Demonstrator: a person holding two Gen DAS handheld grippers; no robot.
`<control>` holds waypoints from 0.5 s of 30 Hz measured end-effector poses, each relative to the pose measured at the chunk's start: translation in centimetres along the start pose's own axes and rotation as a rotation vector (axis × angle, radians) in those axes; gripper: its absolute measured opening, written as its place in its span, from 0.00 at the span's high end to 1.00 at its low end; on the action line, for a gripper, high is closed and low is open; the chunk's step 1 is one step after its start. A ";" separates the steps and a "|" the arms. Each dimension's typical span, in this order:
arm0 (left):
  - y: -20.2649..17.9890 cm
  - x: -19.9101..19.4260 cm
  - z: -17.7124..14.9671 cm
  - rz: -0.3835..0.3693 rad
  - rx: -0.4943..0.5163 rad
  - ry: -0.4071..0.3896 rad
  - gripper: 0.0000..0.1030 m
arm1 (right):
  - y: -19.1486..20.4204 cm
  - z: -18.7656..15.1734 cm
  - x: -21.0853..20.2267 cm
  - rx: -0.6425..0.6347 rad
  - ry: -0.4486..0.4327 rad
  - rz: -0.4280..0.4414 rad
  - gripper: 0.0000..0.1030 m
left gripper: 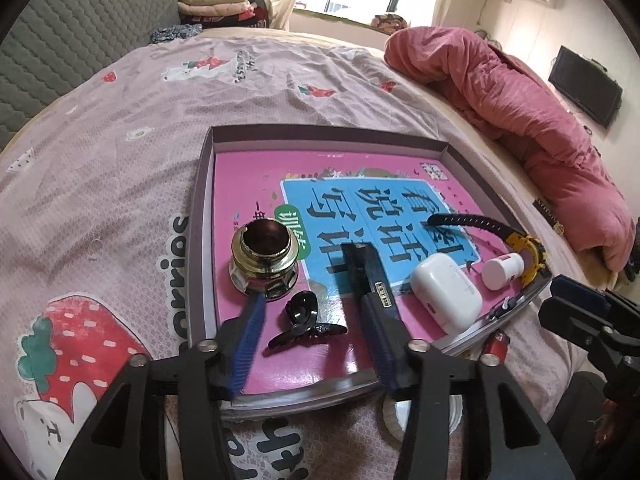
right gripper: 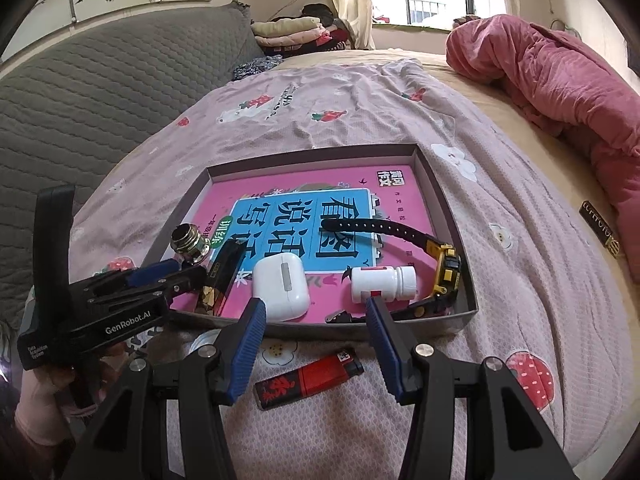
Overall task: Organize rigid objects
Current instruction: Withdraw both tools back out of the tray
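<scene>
Most items already sit in the shallow box (right gripper: 440, 196) at frame centre: brass fitting (right gripper: 188, 242), earbud case (right gripper: 280, 286), pill bottle (right gripper: 382, 283), watch (right gripper: 444, 268), hair clip (left gripper: 306, 322). A red lighter (right gripper: 310, 376) remains on the bedspread (right gripper: 520, 280), low in the right wrist view, between the spread fingers of the right gripper (right gripper: 314, 308). The left gripper (left gripper: 310, 300) hangs open and empty over the box.

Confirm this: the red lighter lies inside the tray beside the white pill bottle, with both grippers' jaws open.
Not quite. The red lighter lies outside the tray, on the bedsheet in front of it, as the right wrist view shows. The white pill bottle is inside, and both grippers' jaws are open.
</scene>
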State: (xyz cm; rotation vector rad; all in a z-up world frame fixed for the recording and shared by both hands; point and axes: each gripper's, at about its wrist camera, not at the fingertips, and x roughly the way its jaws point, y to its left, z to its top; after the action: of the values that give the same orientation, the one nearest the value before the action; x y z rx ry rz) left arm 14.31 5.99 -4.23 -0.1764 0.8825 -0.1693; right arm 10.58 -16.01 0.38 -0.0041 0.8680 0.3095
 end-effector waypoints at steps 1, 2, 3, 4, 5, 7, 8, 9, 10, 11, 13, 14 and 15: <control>0.2 -0.2 0.0 -0.005 -0.010 -0.009 0.43 | 0.0 0.0 -0.1 0.001 0.000 0.002 0.50; 0.3 -0.4 0.0 -0.006 -0.017 -0.013 0.42 | 0.0 0.0 -0.2 0.003 -0.003 0.002 0.50; 0.6 -0.6 0.0 -0.010 -0.033 -0.019 0.41 | 0.0 0.1 -0.3 0.004 -0.006 0.002 0.50; 0.9 -0.8 0.0 -0.015 -0.047 -0.025 0.41 | -0.1 0.1 -0.4 0.003 -0.008 0.005 0.50; 1.1 -1.1 0.0 -0.029 -0.062 -0.035 0.41 | 0.0 0.2 -0.5 0.002 -0.011 0.007 0.50; 1.3 -2.0 -0.1 -0.013 -0.071 -0.068 0.41 | 0.0 0.2 -0.8 0.000 -0.019 0.013 0.50; 1.3 -2.5 -0.1 -0.005 -0.068 -0.085 0.40 | 0.0 0.2 -1.0 0.001 -0.021 0.015 0.50; 1.3 -2.8 -0.1 0.001 -0.068 -0.093 0.40 | -0.1 0.2 -1.1 0.001 -0.023 0.016 0.50; 1.3 -3.2 -0.2 0.005 -0.073 -0.102 0.40 | 0.0 0.2 -1.3 0.002 -0.026 0.019 0.50; 1.4 -3.5 -0.3 0.005 -0.075 -0.106 0.40 | -0.1 0.1 -1.5 0.003 -0.027 0.022 0.49; 1.3 -4.2 -0.5 0.023 -0.068 -0.114 0.40 | -0.1 0.1 -1.7 0.007 -0.030 0.028 0.49; 1.2 -4.5 -0.7 0.030 -0.066 -0.117 0.40 | -0.2 0.1 -1.8 0.009 -0.033 0.030 0.49; 1.1 -5.0 -0.9 0.031 -0.068 -0.122 0.40 | -0.2 0.0 -2.0 0.010 -0.035 0.034 0.49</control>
State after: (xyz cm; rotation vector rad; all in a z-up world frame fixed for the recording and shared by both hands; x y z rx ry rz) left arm 10.61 8.06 -1.29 -0.2340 0.7700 -0.0985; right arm 9.43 -16.76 1.87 0.0256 0.8360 0.3360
